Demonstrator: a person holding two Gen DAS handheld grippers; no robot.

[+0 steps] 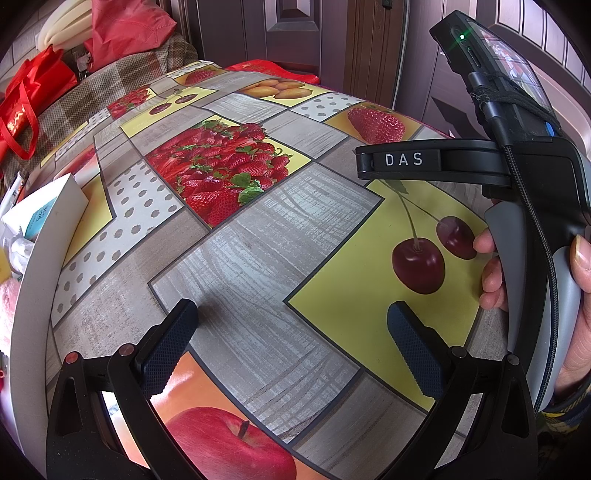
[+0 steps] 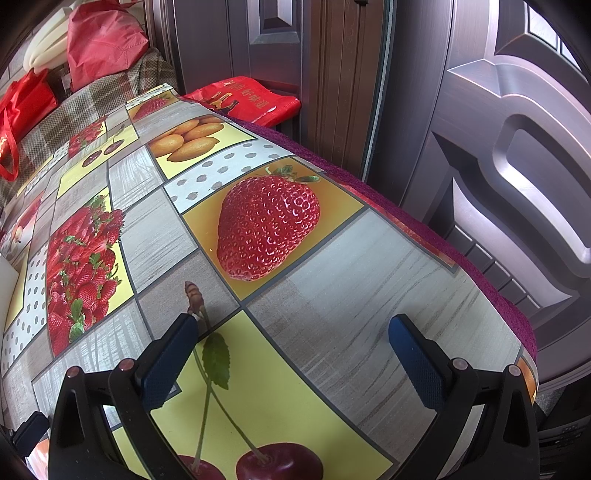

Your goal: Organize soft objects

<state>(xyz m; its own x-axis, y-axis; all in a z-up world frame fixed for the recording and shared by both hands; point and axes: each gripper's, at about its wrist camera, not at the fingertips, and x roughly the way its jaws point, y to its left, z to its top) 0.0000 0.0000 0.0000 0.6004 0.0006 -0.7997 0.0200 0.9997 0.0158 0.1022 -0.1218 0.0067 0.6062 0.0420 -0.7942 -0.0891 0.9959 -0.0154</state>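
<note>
My left gripper [image 1: 291, 314] is open and empty, low over the fruit-print tablecloth [image 1: 258, 236]. My right gripper [image 2: 291, 325] is open and empty over the same cloth [image 2: 351, 280] near the table's right edge. The right gripper's body [image 1: 524, 177] shows in the left wrist view at the right, held by a hand [image 1: 580, 295]. At the far left edge of the left wrist view a white box [image 1: 33, 258] holds a pink soft thing [image 1: 7, 310] and crumpled white material [image 1: 18, 251], mostly cut off.
A checked fabric [image 1: 110, 92] lies at the table's far left with red bags [image 1: 26, 107] and a red cushion [image 1: 125, 29] behind. A red bag [image 2: 243, 99] sits beyond the far edge. Dark wooden doors [image 2: 498, 129] stand close on the right.
</note>
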